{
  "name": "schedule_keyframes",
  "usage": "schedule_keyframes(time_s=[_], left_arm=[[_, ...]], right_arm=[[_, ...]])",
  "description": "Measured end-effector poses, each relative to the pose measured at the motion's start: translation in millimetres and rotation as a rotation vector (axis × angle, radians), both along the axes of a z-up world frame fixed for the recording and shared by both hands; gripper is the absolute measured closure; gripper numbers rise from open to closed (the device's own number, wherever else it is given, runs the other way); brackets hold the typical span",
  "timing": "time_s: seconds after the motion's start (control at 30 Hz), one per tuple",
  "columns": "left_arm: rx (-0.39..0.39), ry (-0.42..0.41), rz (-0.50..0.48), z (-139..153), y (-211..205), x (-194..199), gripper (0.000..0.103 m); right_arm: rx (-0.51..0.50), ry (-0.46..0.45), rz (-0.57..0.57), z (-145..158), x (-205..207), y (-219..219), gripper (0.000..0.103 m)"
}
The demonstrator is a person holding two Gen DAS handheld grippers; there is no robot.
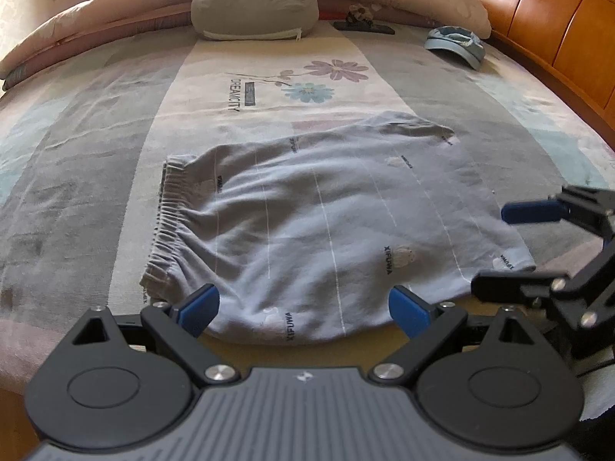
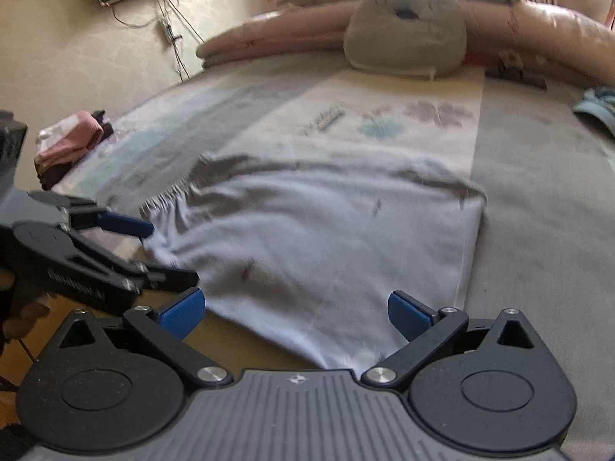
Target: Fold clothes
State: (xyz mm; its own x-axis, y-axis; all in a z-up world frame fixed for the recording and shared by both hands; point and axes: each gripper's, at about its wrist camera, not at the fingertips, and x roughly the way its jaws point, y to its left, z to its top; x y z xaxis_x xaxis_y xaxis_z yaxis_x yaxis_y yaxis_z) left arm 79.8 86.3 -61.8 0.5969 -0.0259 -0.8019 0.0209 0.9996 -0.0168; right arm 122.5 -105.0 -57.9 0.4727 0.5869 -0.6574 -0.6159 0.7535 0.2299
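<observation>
I have the left gripper (image 1: 303, 309) hanging over the near hem of the pale blue-grey cotton shorts (image 1: 326, 223), its blue pads spread wide with nothing pinched between them; the cloth's near edge lies just ahead of and between the fingertips. The shorts lie flat on the patterned bedsheet (image 1: 96, 161), elastic waistband off to the left of this claw, printed lettering scattered over the fabric. My right gripper (image 2: 296, 313) stands equally wide apart, empty, over the shorts' near corner, which runs in under its body. From the left camera, the right claw sits just to the right, beside the garment's right edge; from the right camera, the left claw sits just to the left. Ahead of both claws, well beyond the shorts, a grey cushion with a stitched face (image 1: 255, 0) leans on the rolled pink quilt (image 1: 77, 27). A blue denim cap (image 1: 455, 46) lies far ahead to the right. Far left of the right claw sits what looks like a stack of pink and dark folded clothes (image 2: 71, 142), though that view is blurred
</observation>
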Motion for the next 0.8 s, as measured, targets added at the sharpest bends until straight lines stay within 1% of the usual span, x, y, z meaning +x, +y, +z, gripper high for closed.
schedule_keyframes(time_s=[0.1, 0.3, 0.43, 0.5, 0.63, 0.7, 0.8], left_arm=[[0.0, -0.004, 0.012, 1, 6, -1, 0.008], [-0.069, -0.072, 0.044, 7, 37, 1, 0.008], [-0.112, -0.108, 0.081, 10, 62, 9, 0.008], [-0.137, -0.111, 0.098, 8, 75, 14, 0.008], [-0.218, -0.093, 0.131, -1, 102, 24, 0.008], [-0.299, -0.075, 0.14, -7, 116, 30, 0.008], [-0.446, -0.032, 0.151, -19, 136, 41, 0.008]], right_arm=[[0.028, 0.011, -0.022, 2, 7, -3, 0.0], [0.118, 0.097, -0.118, -3, 22, -26, 0.0], [0.16, 0.119, -0.164, -5, 29, -37, 0.0], [0.193, 0.142, -0.187, -8, 35, -44, 0.0], [0.264, 0.215, -0.242, -16, 53, -63, 0.0], [0.291, 0.244, -0.252, -19, 60, -71, 0.0], [0.332, 0.295, -0.264, -26, 74, -83, 0.0]])
